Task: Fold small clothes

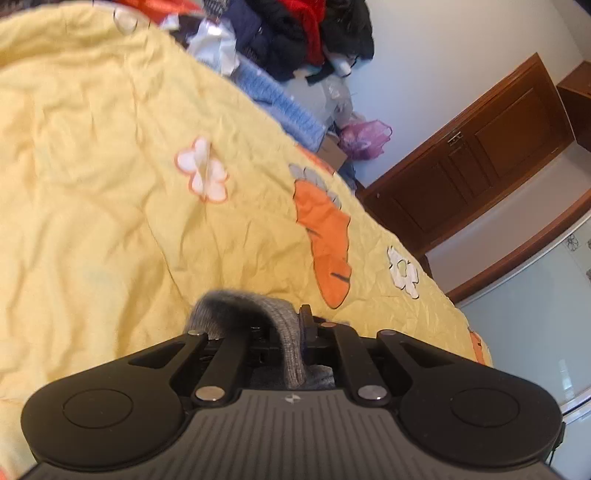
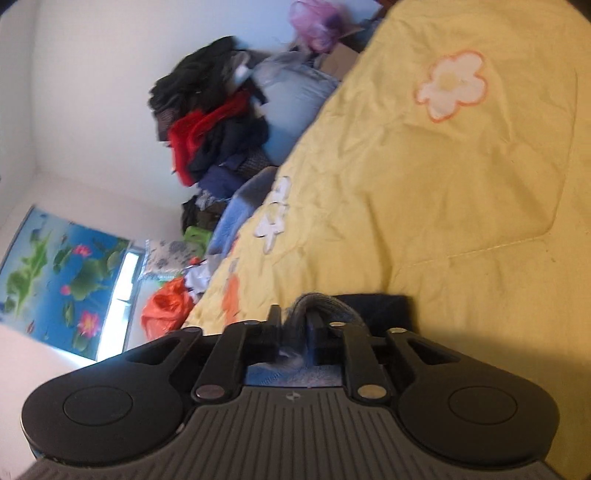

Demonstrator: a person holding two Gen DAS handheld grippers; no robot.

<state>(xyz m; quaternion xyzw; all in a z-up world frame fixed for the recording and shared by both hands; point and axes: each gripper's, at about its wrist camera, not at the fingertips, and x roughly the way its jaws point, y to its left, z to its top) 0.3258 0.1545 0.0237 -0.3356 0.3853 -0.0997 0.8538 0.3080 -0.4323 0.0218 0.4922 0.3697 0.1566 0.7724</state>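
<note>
A small grey knitted garment is pinched in my left gripper, which is shut on it; the knit bunches over the fingers and hangs down between them. In the right wrist view the same grey knit is clamped in my right gripper, also shut on it. A dark navy part of the cloth lies just beyond the right fingers on the bed. Both grippers are held above the yellow quilt, which also shows in the right wrist view. Most of the garment is hidden by the grippers.
The quilt has flower and carrot prints. A pile of dark and red clothes lies at the bed's far side by the wall, next to a blue blanket. A brown wooden door and an orange bag are beyond the bed.
</note>
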